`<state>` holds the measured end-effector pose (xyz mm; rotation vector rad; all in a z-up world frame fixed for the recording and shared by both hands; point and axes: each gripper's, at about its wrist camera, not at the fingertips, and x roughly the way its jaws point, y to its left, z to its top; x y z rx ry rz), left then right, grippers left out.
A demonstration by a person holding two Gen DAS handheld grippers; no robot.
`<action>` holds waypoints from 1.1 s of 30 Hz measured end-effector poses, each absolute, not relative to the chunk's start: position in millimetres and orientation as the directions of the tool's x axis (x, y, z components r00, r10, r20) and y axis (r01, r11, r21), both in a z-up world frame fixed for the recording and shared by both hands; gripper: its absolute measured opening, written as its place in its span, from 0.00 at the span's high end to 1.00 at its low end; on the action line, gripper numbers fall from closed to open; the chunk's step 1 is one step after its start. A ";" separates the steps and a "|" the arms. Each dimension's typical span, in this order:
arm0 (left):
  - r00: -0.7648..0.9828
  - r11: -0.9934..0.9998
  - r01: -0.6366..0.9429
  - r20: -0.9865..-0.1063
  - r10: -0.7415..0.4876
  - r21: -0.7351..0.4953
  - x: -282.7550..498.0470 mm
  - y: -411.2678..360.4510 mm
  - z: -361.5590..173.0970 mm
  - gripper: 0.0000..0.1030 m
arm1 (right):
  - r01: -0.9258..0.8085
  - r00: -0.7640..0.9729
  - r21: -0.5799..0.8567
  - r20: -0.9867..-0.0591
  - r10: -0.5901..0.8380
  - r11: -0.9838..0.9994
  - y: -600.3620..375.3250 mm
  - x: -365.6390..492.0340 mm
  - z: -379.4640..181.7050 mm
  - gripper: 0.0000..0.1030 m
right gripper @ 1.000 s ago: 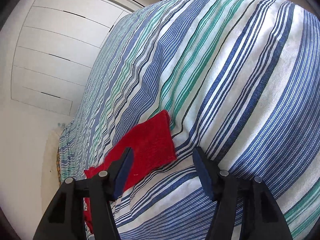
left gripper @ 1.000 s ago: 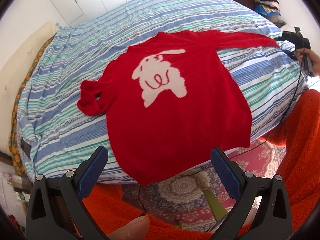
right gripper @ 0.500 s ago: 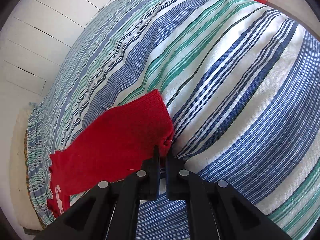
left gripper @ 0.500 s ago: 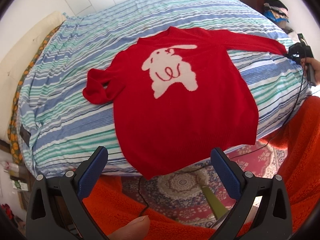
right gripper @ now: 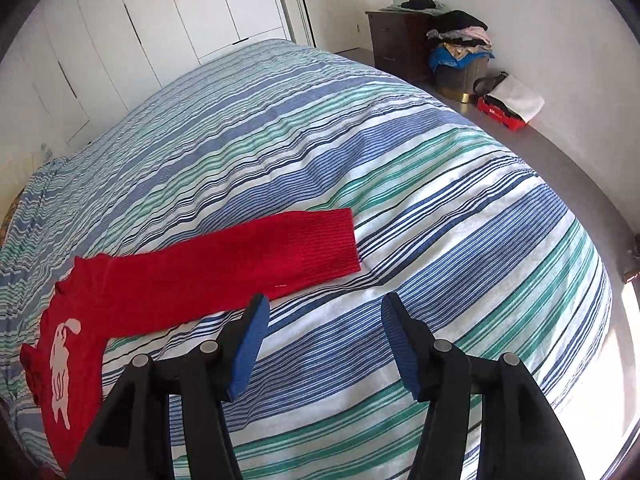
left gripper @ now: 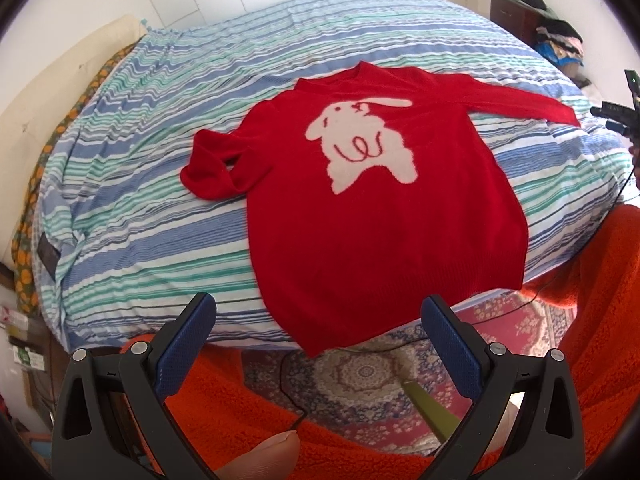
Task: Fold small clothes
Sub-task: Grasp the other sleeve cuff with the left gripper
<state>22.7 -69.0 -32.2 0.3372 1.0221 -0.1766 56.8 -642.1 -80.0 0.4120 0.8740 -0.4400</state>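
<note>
A red sweater with a white rabbit on its chest lies face up on the striped bed, its hem hanging over the near edge. One sleeve is bunched at the left; the other stretches flat to the right. My left gripper hovers open above the hem, nothing between its fingers. In the right wrist view the stretched sleeve lies flat with its ribbed cuff ahead of my right gripper, whose jaws are opening, clear of the cloth and empty.
White wardrobe doors stand behind the bed. A dark dresser and a basket heaped with clothes sit at the far right, a red crate on the floor. A patterned rug and cable lie below the near bed edge.
My right gripper shut on the cuff half a second ago, then let it go, rose and drew back; the sleeve now lies straight. The left gripper drifted slightly and stayed open.
</note>
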 end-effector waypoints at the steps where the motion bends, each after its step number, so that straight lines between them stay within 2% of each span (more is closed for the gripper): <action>1: 0.516 0.935 0.302 -0.856 0.003 0.185 23.1 -68.5 -32.9 0.01 | 0.486 0.586 0.156 -0.788 -0.188 0.860 -620.8 50.1 -72.5 0.42; 4: 0.510 0.939 0.311 -0.859 -0.034 0.148 25.6 -66.6 -36.2 0.01 | 0.340 0.633 0.143 -0.766 -0.114 0.929 -548.0 31.6 -57.6 0.37; 7: 0.487 0.943 0.319 -0.870 -0.081 0.091 29.7 -64.8 -40.2 0.01 | 0.152 0.641 0.170 -0.767 0.034 0.974 -454.9 25.7 -61.2 0.37; 13: 0.515 0.936 0.335 -0.853 -0.085 0.110 26.7 -59.2 -39.6 0.01 | -0.143 0.621 0.219 -0.740 0.260 0.965 -311.8 14.5 -73.0 0.37; 19: 0.492 0.961 0.272 -0.866 -0.091 0.053 22.7 -32.6 -47.7 0.01 | -0.223 0.587 0.186 -0.758 0.284 0.957 -269.2 19.5 -81.0 0.37; 33: 0.403 0.985 0.124 -0.901 -0.163 -0.123 60.6 1.9 -77.8 0.01 | -0.250 0.608 0.134 -0.749 0.263 0.959 -263.9 -9.2 -79.3 0.37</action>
